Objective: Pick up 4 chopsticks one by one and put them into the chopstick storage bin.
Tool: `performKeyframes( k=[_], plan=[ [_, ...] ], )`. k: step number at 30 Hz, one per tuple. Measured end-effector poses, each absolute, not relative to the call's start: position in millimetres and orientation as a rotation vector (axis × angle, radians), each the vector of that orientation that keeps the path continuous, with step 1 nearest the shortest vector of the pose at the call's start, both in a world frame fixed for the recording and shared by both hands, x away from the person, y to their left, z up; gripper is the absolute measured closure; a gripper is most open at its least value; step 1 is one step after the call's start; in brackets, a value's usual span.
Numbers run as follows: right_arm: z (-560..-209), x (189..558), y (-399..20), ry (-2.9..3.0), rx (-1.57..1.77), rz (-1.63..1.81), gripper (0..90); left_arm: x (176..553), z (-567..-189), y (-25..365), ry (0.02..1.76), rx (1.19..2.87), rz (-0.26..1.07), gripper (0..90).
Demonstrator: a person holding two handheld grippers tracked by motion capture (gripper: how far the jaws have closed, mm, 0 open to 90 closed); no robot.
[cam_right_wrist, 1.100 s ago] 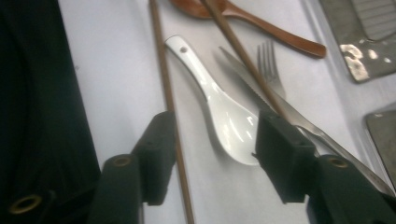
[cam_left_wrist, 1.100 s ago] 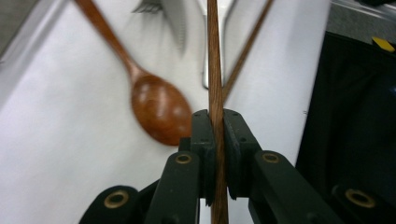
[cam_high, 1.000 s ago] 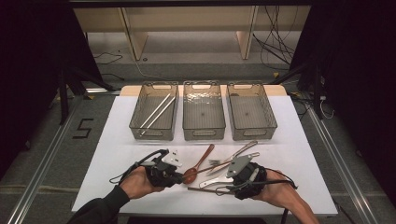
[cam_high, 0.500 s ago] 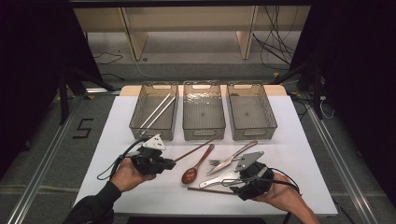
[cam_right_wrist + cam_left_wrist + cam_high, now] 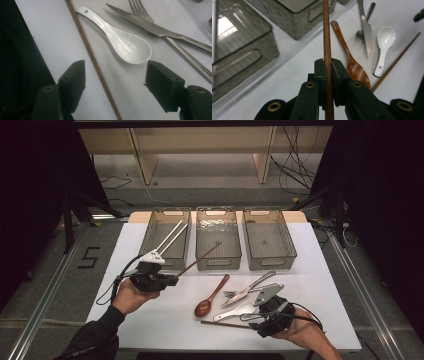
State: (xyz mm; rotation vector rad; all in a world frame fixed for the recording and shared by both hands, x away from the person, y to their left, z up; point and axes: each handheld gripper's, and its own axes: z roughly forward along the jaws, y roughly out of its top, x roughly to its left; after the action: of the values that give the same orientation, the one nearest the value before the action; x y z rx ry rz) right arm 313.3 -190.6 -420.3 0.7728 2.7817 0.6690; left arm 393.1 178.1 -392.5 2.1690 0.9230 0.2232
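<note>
Nearest, in the right gripper view, right gripper (image 5: 115,82) with jaws wide apart and just now opening further, nothing pressed between the pads; low over the table (image 5: 150,320), with 1 brown chopstick (image 5: 92,60) lying flat between the fingers, closer to the left finger (image 5: 72,85), and the white spoon (image 5: 120,41) just beyond the fingertips. Behind the spoon, knife (image 5: 155,28) and fork (image 5: 142,12) crossing each other. Farther left, left gripper (image 5: 172,279) closed firmly on the other chopstick (image 5: 326,37), held above the table, its far tip pointing from the fingers toward the middle bin (image 5: 218,265); wooden spoon (image 5: 352,62) on the table below the fingers. Beyond, 3 grey bins in a row, the left bin (image 5: 165,262) already holding 2 pale chopsticks (image 5: 172,234). Step in hand, probably: sorting cutlery, carrying the gripped chopstick to a bin. Next move seems to need the tip aimed over the left bin's rim, then a gentle release; for the right fingers, closing on the lying chopstick.
</note>
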Motion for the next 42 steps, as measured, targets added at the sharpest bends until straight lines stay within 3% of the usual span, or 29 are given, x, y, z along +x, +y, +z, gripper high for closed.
performKeyframes(
  k=[24,42],
  plan=[
    [-422.9,311.0,-194.0,2.785,0.789,0.657,31.5,464.8,-381.7,201.0,1.141,2.053,0.308,83.5],
    [-423.9,310.4,-193.8,2.796,0.780,0.652,29.9,513.1,-394.9,216.2,1.329,2.004,0.312,83.3]
  ],
)
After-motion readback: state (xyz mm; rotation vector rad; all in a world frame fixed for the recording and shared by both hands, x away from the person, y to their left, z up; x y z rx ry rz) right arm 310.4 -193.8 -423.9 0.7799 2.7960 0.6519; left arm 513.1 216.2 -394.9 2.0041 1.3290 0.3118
